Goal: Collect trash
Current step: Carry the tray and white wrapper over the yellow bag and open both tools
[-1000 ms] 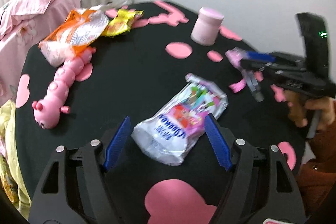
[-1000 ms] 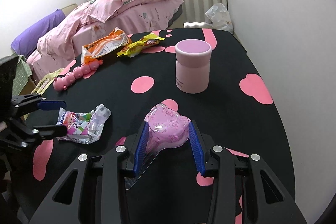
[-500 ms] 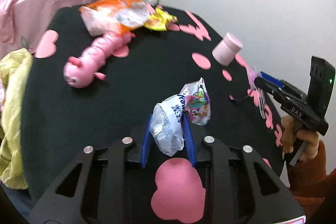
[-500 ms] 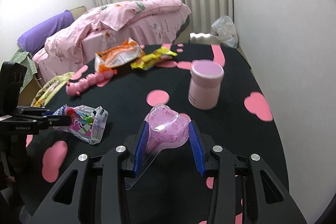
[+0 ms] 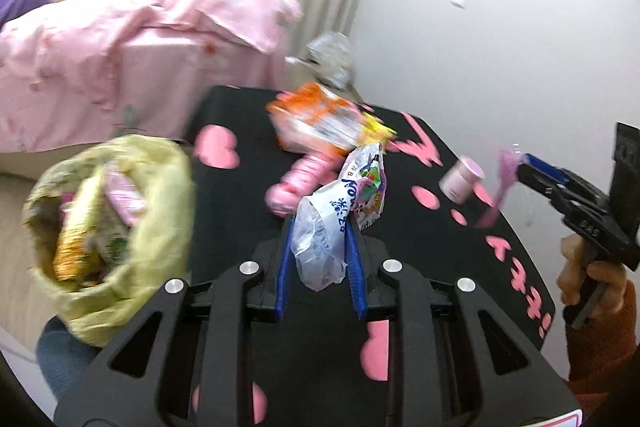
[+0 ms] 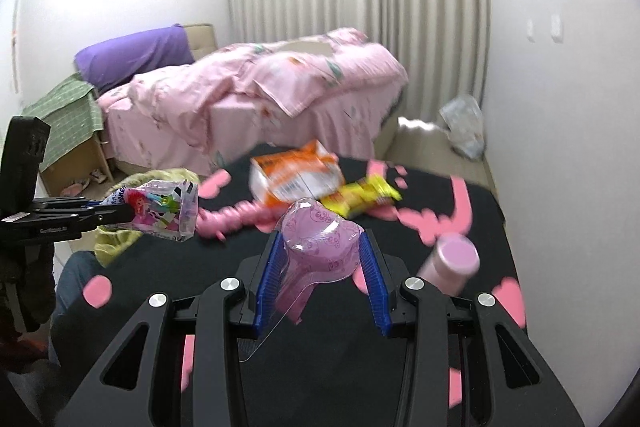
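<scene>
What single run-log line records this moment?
left gripper: shut on snack wrapper | right gripper: shut on pink plastic shell | yellow trash bag: open beside table | orange packet: on table

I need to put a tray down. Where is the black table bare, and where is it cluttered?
Bare: the near middle of the black table, between the pink caterpillar toy and the pink jar. Crowded: the far edge, where the orange snack bag and yellow wrapper lie.

Even, soft indoor light, heavy motion blur.
Fisheye bends edges into black corners; yellow trash bag (image 5: 108, 227) at nine o'clock and orange wrapper (image 6: 296, 175) smear, near gripper bodies stay sharp.
</scene>
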### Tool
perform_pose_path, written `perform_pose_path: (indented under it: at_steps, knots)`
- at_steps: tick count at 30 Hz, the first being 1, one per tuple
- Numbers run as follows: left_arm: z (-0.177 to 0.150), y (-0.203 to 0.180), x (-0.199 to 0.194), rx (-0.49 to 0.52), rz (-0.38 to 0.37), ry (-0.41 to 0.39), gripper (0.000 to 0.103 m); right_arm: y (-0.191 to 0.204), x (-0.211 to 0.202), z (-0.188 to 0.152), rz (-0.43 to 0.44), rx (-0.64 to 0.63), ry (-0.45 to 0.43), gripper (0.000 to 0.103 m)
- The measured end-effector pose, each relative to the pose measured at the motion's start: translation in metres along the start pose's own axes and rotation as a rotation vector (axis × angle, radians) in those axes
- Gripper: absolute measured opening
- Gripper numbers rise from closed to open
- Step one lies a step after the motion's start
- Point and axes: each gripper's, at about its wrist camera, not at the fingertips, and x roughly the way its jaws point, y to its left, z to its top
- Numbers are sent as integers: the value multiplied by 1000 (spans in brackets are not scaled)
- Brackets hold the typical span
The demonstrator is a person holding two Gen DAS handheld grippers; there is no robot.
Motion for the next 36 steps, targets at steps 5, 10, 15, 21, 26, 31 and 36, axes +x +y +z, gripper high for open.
perform_pose_path:
  at_steps: [5,10,15,21,26,31,36]
  knots:
    - [2,48,-32,-92,95,-76,23,44,7,32,43,-105,-35,38]
    - [-6,103,-60,-198,168,-124,23,84,24,49,90,-181,-36,38]
    - [-19,143,-82,-272,228,-160,23,119,39,62,139,-235,-29,38]
    - [-31,187,-80,-331,286,-133,23,154,62,83,219,-275,-26,38]
    - [-40,204,-47,-331,285,-40,23,177,102,103,288,-276,-14,38]
    - [-40,212,6,-276,315,74,23,197,149,114,352,-281,22,38]
    - [-38,215,45,-222,354,152,23,220,190,113,386,-302,78,38]
